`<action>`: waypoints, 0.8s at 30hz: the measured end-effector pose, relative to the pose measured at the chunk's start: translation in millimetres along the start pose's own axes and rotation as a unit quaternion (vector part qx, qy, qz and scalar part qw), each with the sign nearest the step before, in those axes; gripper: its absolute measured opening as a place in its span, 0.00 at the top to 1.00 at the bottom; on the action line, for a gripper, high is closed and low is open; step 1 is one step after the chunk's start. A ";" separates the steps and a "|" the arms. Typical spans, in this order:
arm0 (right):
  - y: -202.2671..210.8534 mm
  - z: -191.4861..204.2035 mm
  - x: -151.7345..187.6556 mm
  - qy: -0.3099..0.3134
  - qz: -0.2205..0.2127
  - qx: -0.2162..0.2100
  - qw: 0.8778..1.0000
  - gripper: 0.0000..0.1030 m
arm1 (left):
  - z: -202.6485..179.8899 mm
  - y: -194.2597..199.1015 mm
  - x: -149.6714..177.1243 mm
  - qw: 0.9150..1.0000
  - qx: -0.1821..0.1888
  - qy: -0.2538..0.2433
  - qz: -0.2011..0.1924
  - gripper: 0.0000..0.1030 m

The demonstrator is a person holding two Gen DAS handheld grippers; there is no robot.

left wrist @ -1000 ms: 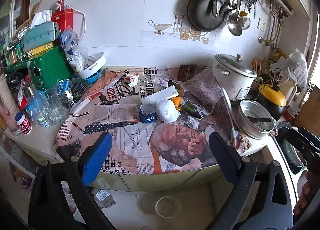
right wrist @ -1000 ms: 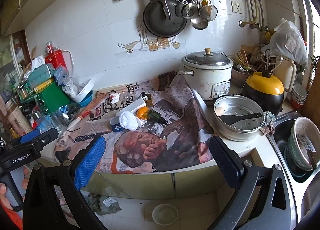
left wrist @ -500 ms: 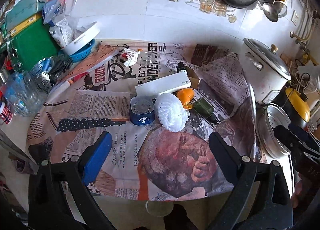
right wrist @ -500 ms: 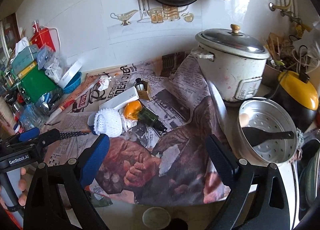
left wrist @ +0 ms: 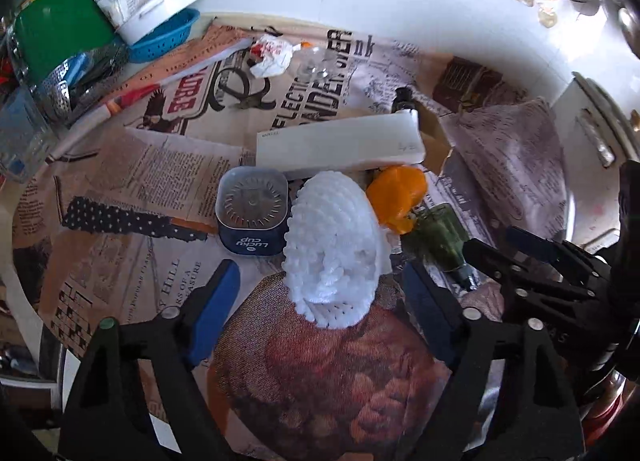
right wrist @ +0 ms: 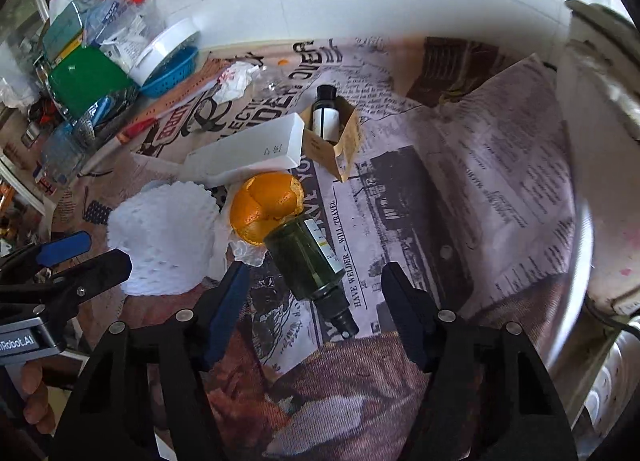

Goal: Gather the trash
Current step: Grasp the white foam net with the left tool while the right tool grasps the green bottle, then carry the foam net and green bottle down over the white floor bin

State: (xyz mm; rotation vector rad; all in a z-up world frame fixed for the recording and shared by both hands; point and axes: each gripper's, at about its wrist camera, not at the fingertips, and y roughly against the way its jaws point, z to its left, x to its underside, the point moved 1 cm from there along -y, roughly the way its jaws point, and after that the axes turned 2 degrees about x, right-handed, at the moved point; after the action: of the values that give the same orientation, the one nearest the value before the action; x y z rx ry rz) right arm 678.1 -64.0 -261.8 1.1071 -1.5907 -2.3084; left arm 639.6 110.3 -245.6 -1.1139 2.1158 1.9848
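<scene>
Trash lies on a newspaper-covered counter (left wrist: 132,165). A white foam fruit net (left wrist: 334,245) sits between the fingers of my open left gripper (left wrist: 316,293); it also shows in the right wrist view (right wrist: 164,237). Beside it are a blue Lucky cup tub (left wrist: 252,215), an orange peel (left wrist: 396,193), a long white box (left wrist: 340,145) and a crumpled wrapper (left wrist: 270,55). My open right gripper (right wrist: 316,301) straddles a dark green bottle (right wrist: 310,257) lying next to the orange peel (right wrist: 266,205). A small brown bottle (right wrist: 326,115) lies in a cardboard box.
A green tin (right wrist: 86,77), a blue basket (right wrist: 172,71) with a white dish, glasses and a metal strainer (left wrist: 60,89) crowd the left. A white rice cooker (right wrist: 600,149) stands at the right. A polka-dot strip (left wrist: 128,221) lies at the left of the tub.
Both grippers have moved forward and down toward the counter. The left now frames the foam net, the right now frames the green bottle. Both stay open.
</scene>
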 end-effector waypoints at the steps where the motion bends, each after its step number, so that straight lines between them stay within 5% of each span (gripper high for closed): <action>1: -7.9 -1.3 -0.8 0.003 0.007 -0.002 1.000 0.39 | 0.5 -5.9 -0.2 1.000 -0.004 0.005 0.004 0.26; 11: -34.5 -5.4 5.7 0.006 0.046 -0.024 0.999 0.54 | 3.1 -19.2 4.2 1.000 0.022 0.020 0.003 0.73; 24: 48.9 34.9 34.7 -0.111 -0.044 0.029 0.992 0.57 | 25.1 62.4 24.2 0.992 0.087 -0.067 -0.057 0.79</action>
State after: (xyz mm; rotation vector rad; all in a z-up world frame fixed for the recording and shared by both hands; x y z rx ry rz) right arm 617.0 -75.7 -231.1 0.9815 -1.7280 -2.5348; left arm 578.9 116.6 -208.3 -1.0173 2.0611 1.7352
